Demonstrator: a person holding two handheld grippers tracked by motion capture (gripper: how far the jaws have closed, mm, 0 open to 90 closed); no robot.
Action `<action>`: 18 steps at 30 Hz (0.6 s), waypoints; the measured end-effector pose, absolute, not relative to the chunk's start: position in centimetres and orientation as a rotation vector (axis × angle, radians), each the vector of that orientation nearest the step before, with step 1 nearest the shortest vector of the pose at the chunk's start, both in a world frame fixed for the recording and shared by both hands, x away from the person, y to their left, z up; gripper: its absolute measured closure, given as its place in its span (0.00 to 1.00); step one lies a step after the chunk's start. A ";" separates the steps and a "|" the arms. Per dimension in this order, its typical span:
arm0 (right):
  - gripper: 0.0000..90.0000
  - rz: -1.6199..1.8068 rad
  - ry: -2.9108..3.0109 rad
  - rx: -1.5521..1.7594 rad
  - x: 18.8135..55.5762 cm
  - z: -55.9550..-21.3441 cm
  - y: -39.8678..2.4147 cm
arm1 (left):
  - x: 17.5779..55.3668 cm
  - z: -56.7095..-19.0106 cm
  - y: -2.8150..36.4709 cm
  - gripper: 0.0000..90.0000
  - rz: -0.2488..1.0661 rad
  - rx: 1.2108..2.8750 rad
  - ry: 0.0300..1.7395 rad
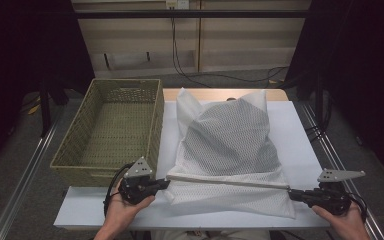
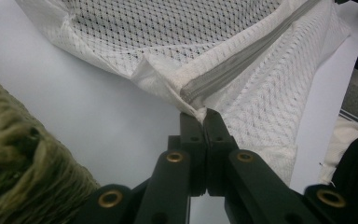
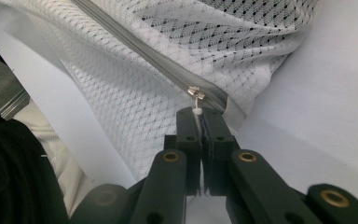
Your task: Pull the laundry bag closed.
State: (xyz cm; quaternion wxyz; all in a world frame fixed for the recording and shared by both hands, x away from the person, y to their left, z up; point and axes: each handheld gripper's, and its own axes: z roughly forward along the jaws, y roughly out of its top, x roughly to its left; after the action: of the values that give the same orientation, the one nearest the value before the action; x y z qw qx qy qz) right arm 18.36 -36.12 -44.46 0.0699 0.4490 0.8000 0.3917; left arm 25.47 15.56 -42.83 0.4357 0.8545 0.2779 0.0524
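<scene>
A white mesh laundry bag (image 1: 230, 145) lies on the white table (image 1: 300, 145), dark contents showing through its netting. Its grey zipper (image 1: 227, 181) runs across the near end, stretched taut between my two grippers. My left gripper (image 1: 166, 182) is shut on the bag's left zipper corner (image 2: 193, 108). My right gripper (image 1: 291, 192) is shut on the white zipper pull cord (image 3: 196, 112), just below the metal slider (image 3: 196, 93) at the right end of the zipper (image 3: 158, 60).
A woven olive basket (image 1: 112, 127) stands empty to the left of the bag, its wall close by my left gripper (image 2: 23, 172). The table's near edge runs just under both hands. Cables lie on the floor beyond the table.
</scene>
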 end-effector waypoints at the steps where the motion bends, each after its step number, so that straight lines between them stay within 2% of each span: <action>1: 0.98 1.179 2.407 1.351 18.4 -44.5 -36.1 | 25.5 -42.8 15.5 0.99 0.133 2.129 0.688; 18: 0.98 1.127 2.406 1.391 18.0 -44.7 -36.4 | 25.5 -42.5 15.6 0.99 0.128 2.135 0.685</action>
State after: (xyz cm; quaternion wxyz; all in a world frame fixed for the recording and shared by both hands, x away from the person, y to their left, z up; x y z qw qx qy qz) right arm 17.97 -36.39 -44.69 0.0711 0.4626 0.8002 0.3749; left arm 25.54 15.58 -42.51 0.4328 0.8569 0.2751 0.0515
